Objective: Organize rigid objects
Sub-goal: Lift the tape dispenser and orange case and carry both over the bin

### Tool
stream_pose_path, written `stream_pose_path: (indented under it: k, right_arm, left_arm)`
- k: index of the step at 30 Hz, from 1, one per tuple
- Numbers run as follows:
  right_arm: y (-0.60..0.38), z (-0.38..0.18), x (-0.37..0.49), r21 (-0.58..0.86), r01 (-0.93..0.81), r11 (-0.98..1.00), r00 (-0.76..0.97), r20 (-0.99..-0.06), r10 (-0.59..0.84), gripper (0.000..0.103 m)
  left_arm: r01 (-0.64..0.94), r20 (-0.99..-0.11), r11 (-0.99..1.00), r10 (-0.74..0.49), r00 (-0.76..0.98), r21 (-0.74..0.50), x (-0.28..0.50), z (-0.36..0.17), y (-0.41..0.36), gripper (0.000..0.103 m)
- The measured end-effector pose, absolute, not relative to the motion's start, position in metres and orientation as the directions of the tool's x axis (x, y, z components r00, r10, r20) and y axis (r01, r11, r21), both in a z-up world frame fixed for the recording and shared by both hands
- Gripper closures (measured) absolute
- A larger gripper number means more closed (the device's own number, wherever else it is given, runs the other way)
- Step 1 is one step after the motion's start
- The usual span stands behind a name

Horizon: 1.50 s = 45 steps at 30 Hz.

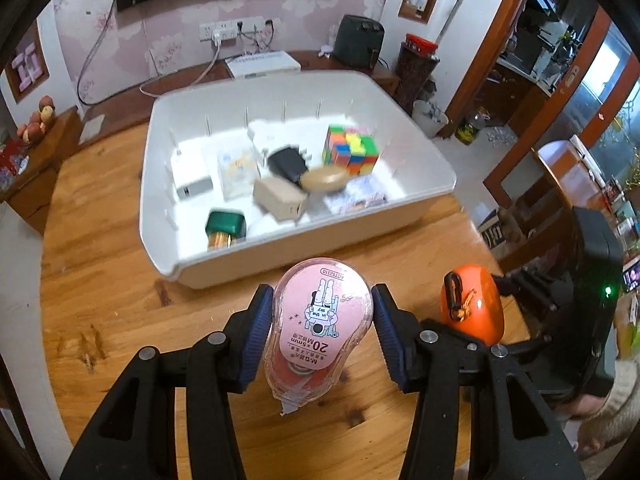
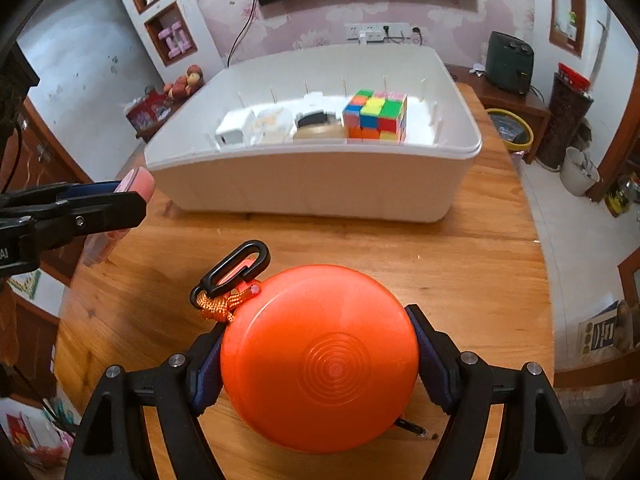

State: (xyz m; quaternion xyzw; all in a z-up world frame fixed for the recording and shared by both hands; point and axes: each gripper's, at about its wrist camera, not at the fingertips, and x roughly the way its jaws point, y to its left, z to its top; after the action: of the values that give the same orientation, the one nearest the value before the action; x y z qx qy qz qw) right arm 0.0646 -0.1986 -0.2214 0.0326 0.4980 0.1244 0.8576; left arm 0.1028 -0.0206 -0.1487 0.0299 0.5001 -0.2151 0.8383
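Left gripper point(image 1: 322, 322) is clamped on a pink correction tape point(image 1: 320, 320), both blue pads pressed against its sides, held above the wooden table point(image 1: 100, 280). Right gripper point(image 2: 316, 360) is clamped on a round orange case point(image 2: 320, 364) with a black clip point(image 2: 236, 266) and orange cord at its upper left; pads bear on both flanks.

Clearance: bare tabletop lies between both grippers and the near wall of the white bin point(image 2: 312, 184). The table edge curves away close on the right of the right wrist view, with floor beyond. The two grippers sit near each other, side by side, not touching.

Bin contents: a colour cube point(image 1: 352, 148) toward the right, a white block point(image 1: 190, 178) at left, a black item point(image 1: 286, 162), a tan oval point(image 1: 324, 178), a beige box point(image 1: 278, 198) and a green-capped item point(image 1: 226, 226) nearest the front wall. Thin white dividers stand along the interior. Open floor remains at the bin's front right corner.

Behind the bin: wall sockets with cables, a dark appliance point(image 2: 508, 62) on a side cabinet.
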Motion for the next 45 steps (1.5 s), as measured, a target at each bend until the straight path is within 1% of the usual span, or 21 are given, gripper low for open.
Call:
stream_pose_path:
  k: [5,14,18,24,26,31,39,45]
  right_arm:
    - [-0.199,-0.189,0.072,0.172,-0.172,0.97,0.519,-0.821,0.238,0.023]
    - [-0.204,-0.121,0.113,0.158,-0.133,0.978,0.632,-0.747,0.207,0.023]
    - [-0.201,-0.096,0.137,0.139,-0.125,0.982,0.675,-0.714,0.187,0.023]
    - [-0.197,-0.076,0.179,0.088,-0.099,0.991,0.711,-0.69,0.133,0.023]
    - [-0.195,-0.078,0.194,0.072,-0.082,0.994,0.709,-0.696,0.109,0.023]
    - [-0.192,-0.096,0.228,0.052,-0.05,0.997,0.685,-0.725,0.072,0.023]
    - [-0.184,-0.156,0.254,-0.018,-0.032,0.999,0.591,-0.807,0.004,0.023]
    - [-0.176,-0.19,0.261,-0.063,-0.035,0.997,0.516,-0.856,-0.036,0.023]
  left_arm:
    - [0.376,-0.831,0.91,-0.341,0.439,-0.175,0.121,-0.121,-0.028,0.05]
    - [0.384,-0.78,0.914,-0.334,0.53,-0.13,0.164,-0.069,-0.043,0.05]
    - [0.369,-0.768,0.922,-0.318,0.555,-0.116,0.186,-0.06,-0.044,0.05]
    - [0.299,-0.778,0.947,-0.278,0.563,-0.122,0.224,-0.071,-0.034,0.05]
    - [0.269,-0.79,0.953,-0.27,0.55,-0.139,0.237,-0.079,-0.028,0.05]
    - [0.232,-0.822,0.966,-0.224,0.524,-0.115,0.259,-0.105,-0.023,0.05]
    - [0.19,-0.863,0.98,-0.151,0.483,-0.065,0.28,-0.149,-0.023,0.05]
    - [0.188,-0.883,0.982,-0.12,0.454,-0.037,0.284,-0.17,-0.028,0.05]
